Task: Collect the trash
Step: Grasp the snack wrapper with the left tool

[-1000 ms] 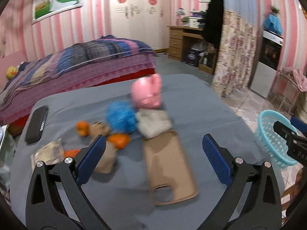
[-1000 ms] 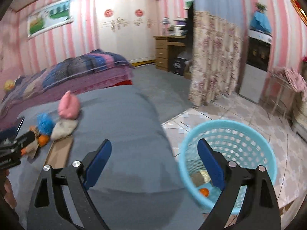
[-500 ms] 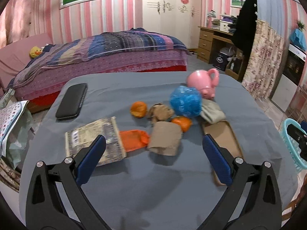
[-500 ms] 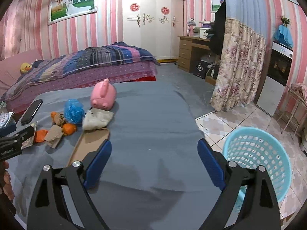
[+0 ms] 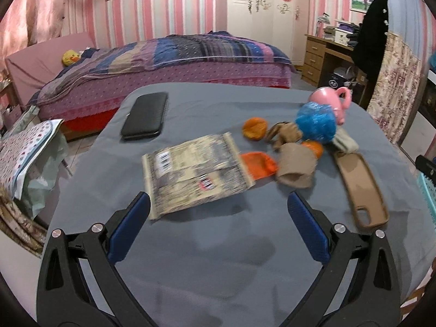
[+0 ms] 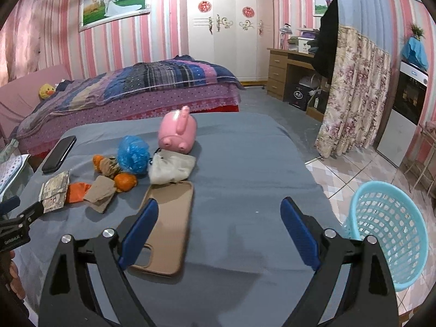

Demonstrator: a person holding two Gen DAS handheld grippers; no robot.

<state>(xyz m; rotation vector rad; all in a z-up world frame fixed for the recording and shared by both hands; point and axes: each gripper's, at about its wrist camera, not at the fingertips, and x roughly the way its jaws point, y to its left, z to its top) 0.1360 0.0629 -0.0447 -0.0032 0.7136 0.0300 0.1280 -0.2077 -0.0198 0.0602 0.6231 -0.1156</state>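
The left gripper (image 5: 218, 218) hangs low over the near part of the table (image 5: 218, 272), its blue-padded fingers (image 5: 128, 231) spread wide with nothing between them. Just beyond its left finger lies a flat printed wrapper (image 5: 194, 173), one corner almost under the pad. Touching the wrapper's far right edge is an orange scrap (image 5: 259, 164), and against that a crumpled brown paper piece (image 5: 297, 169). Behind these sit an orange peel (image 5: 254, 128), a twisted tan wrapper (image 5: 284, 133), another small orange piece (image 5: 313, 147) and a blue crumpled bag (image 5: 316, 122), all bunched toward the table's right side. A pink piggy bank (image 5: 331, 99) stands at the far right edge, with a grey cloth pouch (image 5: 344, 141) in front of it. A tan phone case (image 5: 362, 188) lies lengthwise near the right edge, and a black phone (image 5: 145, 114) rests well apart by the far left edge.

The right gripper (image 6: 218, 231) is likewise released and empty, held over the near right part of the table (image 6: 245, 190). Its left finger overlaps the near end of the phone case (image 6: 169, 218) in view. The trash cluster (image 6: 114, 177) lies to the left beyond it. A light blue mesh basket (image 6: 387, 231) stands on the tiled floor just off the table's right edge. The left gripper's tip (image 6: 16, 218) shows at the left border, beside the printed wrapper (image 6: 54, 190).
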